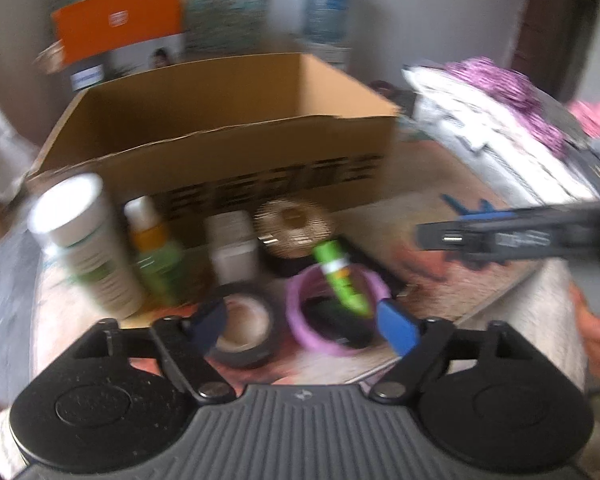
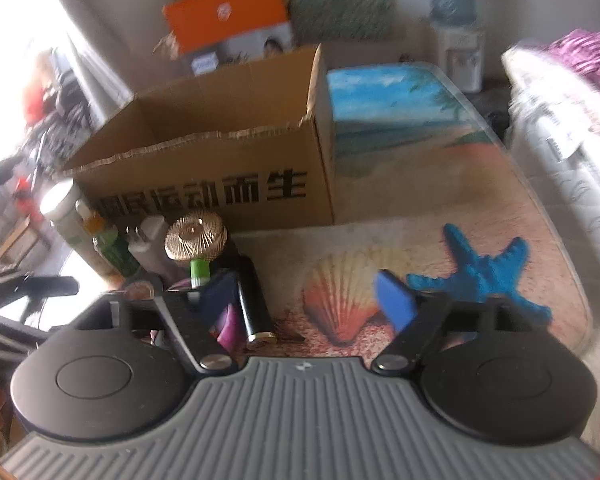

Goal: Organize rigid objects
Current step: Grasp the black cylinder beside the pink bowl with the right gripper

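Both grippers stand partly open with nothing pressed between their blue pads. Seen from its own camera, the left gripper (image 1: 303, 326) hangs over a huddle of small things: a black tape roll (image 1: 245, 330) lies just past its left finger and a purple ring (image 1: 332, 308) just inside its right finger, with a green tube (image 1: 340, 278) leaning across that ring. No pad touches any of them, as far as the blur lets one judge. Farther out stand a white tube (image 1: 86, 240), an orange-capped green bottle (image 1: 154, 252), a small white jar (image 1: 234, 246) and a gold-lidded jar (image 1: 294, 228), all close in front of the open cardboard box (image 1: 228, 148).

The right gripper (image 2: 306, 300) hovers over the seashell print on the table mat (image 2: 420, 184), its jaws empty. A black cylinder (image 2: 254, 300) lies just beside its left finger; the gold-lidded jar and bottles cluster beyond that, to the left, against the box's printed side. A blue starfish print (image 2: 488, 276) shows past its right finger.
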`<state>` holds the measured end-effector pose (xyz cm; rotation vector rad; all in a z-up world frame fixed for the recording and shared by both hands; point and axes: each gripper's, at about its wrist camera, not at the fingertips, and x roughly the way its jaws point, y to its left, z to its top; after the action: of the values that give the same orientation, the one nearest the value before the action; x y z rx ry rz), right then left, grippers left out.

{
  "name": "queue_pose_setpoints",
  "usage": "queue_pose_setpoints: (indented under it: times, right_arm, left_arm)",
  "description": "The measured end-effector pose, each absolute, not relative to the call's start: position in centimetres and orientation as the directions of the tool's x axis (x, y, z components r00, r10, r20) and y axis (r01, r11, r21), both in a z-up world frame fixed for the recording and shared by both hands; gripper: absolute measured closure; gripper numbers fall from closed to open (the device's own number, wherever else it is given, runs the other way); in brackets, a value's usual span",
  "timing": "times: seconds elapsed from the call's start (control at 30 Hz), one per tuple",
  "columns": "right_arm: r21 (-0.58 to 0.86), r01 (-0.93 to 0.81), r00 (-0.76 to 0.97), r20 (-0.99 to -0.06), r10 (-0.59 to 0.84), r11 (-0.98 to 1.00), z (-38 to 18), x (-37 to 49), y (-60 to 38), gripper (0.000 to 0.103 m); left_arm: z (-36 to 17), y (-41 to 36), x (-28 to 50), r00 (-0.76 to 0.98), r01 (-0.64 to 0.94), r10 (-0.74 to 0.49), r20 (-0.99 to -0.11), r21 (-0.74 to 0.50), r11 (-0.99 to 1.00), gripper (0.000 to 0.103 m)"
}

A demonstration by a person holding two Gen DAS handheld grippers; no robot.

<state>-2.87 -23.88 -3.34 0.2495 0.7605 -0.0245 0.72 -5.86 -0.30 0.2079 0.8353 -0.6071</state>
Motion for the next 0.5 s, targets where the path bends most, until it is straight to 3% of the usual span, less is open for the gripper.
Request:
queue_pose_setpoints:
  times: [0.1, 0.3, 0.5]
  right_arm:
    - [0.248, 0.066, 0.676, -0.724, 0.139, 0.967, -4.2, -0.6, -24.3, 0.055]
    - [0.275, -0.023, 0.604, -0.763, 0.233, 0.961, -5.4, 2.9, -23.3, 0.071]
    - [0.318, -0.071, 0.532, -0.79, 0.305, 0.946, -6.5, 5.3, -22.4, 0.076]
  left_arm:
    - [-0.5, -7.8, 0.6, 0.478, 0.631, -0.455, -0.752, -0.066, 0.773, 0.036]
    - [-0.7, -9.2, 0.4, 0.442, 0.67, -0.484, -0.755, -0.08, 0.738, 0.051]
    - [-1.2, -9.5, 0.8, 0.415, 0.684, -0.492, -0.765, -0.094, 0.723, 0.059]
